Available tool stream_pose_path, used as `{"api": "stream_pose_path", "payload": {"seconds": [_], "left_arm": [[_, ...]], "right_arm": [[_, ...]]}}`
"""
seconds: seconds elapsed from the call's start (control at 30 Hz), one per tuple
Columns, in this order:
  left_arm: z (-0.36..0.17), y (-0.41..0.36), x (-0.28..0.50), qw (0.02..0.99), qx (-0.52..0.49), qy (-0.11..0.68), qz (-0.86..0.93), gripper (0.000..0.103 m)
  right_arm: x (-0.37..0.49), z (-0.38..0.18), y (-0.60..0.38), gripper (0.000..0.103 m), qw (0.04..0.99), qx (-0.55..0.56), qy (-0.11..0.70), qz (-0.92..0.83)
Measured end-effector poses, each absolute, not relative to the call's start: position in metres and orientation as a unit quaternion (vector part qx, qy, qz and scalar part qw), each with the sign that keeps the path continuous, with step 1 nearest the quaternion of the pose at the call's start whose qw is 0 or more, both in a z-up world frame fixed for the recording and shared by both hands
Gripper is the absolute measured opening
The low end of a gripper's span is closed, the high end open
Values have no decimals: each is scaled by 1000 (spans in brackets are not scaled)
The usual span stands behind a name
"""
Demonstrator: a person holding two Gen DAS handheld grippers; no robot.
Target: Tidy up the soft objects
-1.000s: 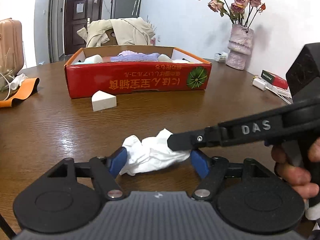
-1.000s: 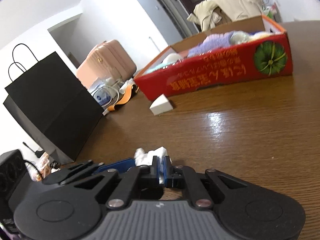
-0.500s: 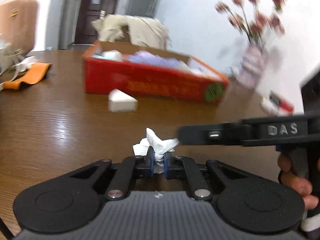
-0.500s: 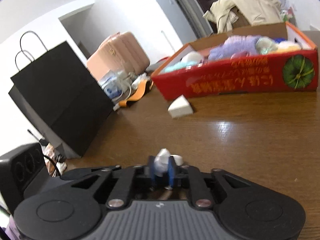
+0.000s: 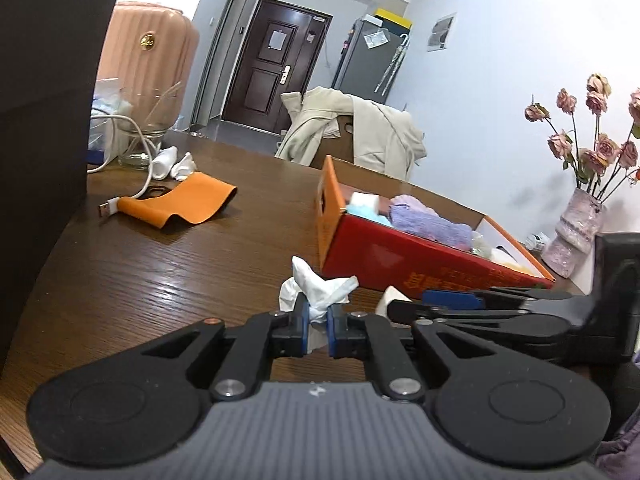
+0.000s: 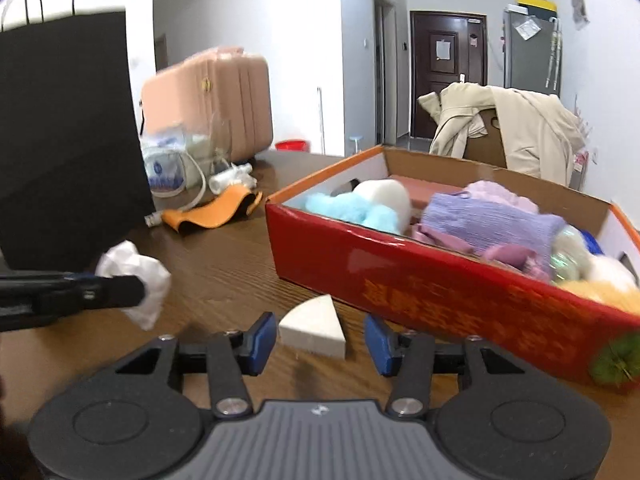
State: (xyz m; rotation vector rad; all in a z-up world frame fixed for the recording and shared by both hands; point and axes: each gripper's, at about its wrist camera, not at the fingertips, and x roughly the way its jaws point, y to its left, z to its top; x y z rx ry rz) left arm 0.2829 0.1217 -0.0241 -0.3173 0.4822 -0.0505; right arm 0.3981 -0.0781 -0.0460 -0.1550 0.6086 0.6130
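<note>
My left gripper (image 5: 318, 330) is shut on a crumpled white tissue (image 5: 314, 290) and holds it above the brown table; the tissue also shows in the right wrist view (image 6: 138, 276), pinched by the left gripper's fingers (image 6: 116, 286). My right gripper (image 6: 320, 340) is open, its blue pads on either side of a white wedge-shaped sponge (image 6: 314, 330) lying on the table. The red cardboard box (image 6: 420, 284) with several soft items, among them a purple cloth (image 6: 488, 224) and blue fluff (image 6: 352, 208), stands just behind the sponge. The box also shows in the left wrist view (image 5: 400, 256).
A black paper bag (image 6: 68, 140) stands at the left. An orange strap (image 5: 180, 202), a white cable (image 5: 132, 160) and a glass jar (image 5: 146, 128) lie at the back left. A vase of dried roses (image 5: 576, 224) stands at the far right. A pink suitcase (image 6: 212, 100) is behind the table.
My left gripper closed on the tissue and lifted it, swinging left. My right gripper let go of the tissue, opened, and moved to straddle the white sponge near the box.
</note>
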Motion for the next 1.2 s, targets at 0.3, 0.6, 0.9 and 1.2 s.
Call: {"api": "stream_pose_path", "payload": {"seconds": [0.3,0.6,0.9,1.2], "left_arm": [[-24,117,285,957,-155,242,-27,9],[-2,45,266,956,-132,241,-100,9],[12,-16,261,957,-97,231,-144,9],[49,-14,322,969,-62,209,-120,9]], "right_arm": [[408,-62,-68,30,898,-72,315,298],[342,-26,-138,30,924,-41,271,268],[281,-12,-232,30,946,14,251,205],[316,10,-247,30,952,22,217,217]]}}
